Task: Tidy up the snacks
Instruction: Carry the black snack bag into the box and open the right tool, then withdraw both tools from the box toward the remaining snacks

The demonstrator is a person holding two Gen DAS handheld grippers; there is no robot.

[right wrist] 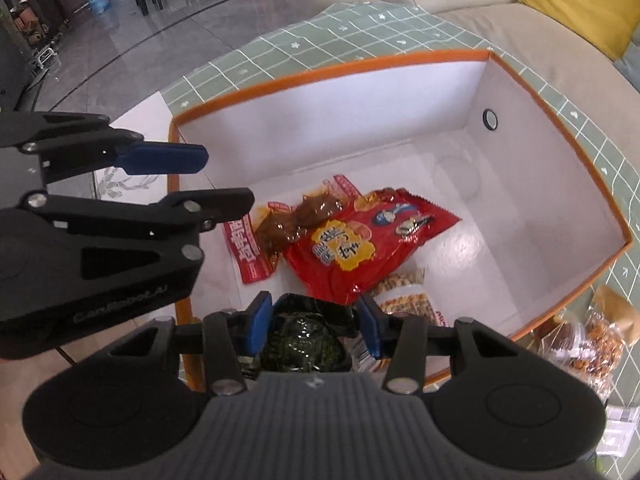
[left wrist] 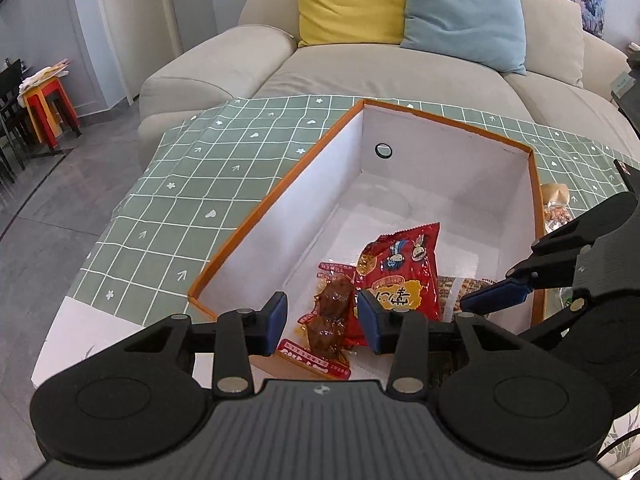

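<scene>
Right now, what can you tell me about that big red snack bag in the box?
The red snack bag is glossy plastic, sealed and puffy, with a yellow label and cartoon figures. It lies flat on the floor of the orange-rimmed box, overlapping a clear pack of brown meat and partly covering a peanut pack. Neither gripper touches it.

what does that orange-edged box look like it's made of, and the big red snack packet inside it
Orange-edged box: looks like rigid cardboard, with matte white inner walls, thin straight sides and a ringed hole in one wall; the exact board cannot be told.

Big red snack packet: looks like glossy printed plastic film, judging by the bright glare, wrinkles and crimped zigzag end.
</scene>
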